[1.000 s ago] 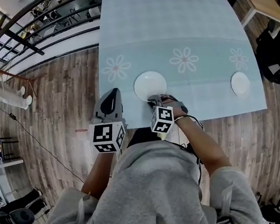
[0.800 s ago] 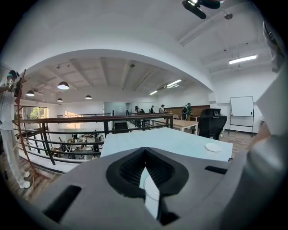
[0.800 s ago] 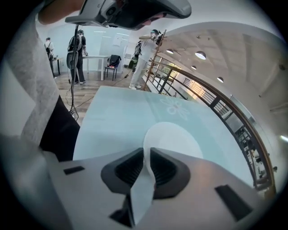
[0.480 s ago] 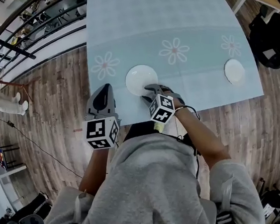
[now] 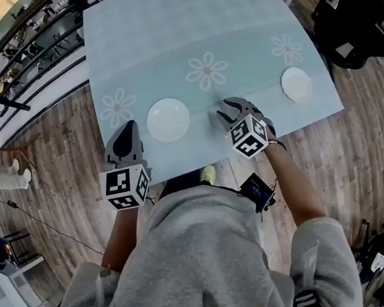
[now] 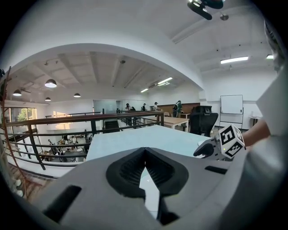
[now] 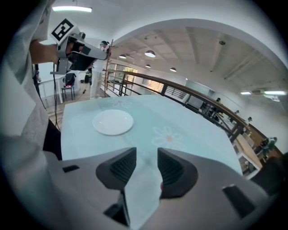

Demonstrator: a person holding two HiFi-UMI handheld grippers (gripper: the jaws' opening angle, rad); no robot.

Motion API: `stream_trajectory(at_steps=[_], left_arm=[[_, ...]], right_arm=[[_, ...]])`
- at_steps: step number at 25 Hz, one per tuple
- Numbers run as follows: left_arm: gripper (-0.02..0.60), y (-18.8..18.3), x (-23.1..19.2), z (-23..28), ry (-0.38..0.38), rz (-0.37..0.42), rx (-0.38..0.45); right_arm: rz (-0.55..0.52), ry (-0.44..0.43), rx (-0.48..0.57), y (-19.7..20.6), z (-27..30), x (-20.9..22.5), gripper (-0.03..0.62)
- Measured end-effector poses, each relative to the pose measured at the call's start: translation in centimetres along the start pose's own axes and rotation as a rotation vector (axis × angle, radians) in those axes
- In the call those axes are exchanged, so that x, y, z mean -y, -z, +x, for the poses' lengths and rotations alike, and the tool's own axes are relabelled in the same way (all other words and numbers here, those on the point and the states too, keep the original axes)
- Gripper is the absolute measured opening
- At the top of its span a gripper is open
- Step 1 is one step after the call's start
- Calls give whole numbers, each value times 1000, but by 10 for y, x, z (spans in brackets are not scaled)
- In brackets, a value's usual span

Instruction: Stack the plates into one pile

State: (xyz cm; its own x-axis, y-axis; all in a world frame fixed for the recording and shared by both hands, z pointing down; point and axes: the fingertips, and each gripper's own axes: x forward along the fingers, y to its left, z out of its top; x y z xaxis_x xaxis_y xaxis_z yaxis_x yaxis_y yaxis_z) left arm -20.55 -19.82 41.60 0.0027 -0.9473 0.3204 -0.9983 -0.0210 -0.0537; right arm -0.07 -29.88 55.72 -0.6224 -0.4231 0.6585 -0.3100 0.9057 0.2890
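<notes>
On the pale blue flowered table [image 5: 214, 27], a white plate [image 5: 168, 119] lies near the front edge; it also shows in the right gripper view [image 7: 113, 122]. A second, smaller white plate [image 5: 295, 84] sits by the table's right corner. My right gripper [image 5: 224, 107] hovers over the table between the two plates, right of the nearer one and apart from it. Its jaws stand open [image 7: 143, 155] with nothing between them. My left gripper [image 5: 128, 129] is at the front edge, left of the near plate, its jaws shut and empty [image 6: 144, 155].
Wooden floor [image 5: 51, 167] surrounds the table. A black railing [image 5: 24, 45] runs along the left, and dark office chairs [image 5: 353, 30] stand beyond the far right corner. More tables and people are far off in the left gripper view.
The right gripper was shut on the near plate's rim; it has let go, opened, and swung right and up. The plate stays on the table. The left gripper shifted slightly.
</notes>
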Motion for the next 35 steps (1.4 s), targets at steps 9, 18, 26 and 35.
stream_trajectory(at_steps=[9,18,26,35], left_arm=[[18,-6,12,20,46,42,-25],[18,-13,9,31,57,99,-59],[18,-15,0,43,54,112,-85],[18,-19,-7,42,27,92,-72]], right_arm=[[149,321,-221,128,-58,118,147],[279,431,-405,221,-77,173,147],[335,331,-438,233,-60,174,144],[419,279,-442,223,-53,177,66]])
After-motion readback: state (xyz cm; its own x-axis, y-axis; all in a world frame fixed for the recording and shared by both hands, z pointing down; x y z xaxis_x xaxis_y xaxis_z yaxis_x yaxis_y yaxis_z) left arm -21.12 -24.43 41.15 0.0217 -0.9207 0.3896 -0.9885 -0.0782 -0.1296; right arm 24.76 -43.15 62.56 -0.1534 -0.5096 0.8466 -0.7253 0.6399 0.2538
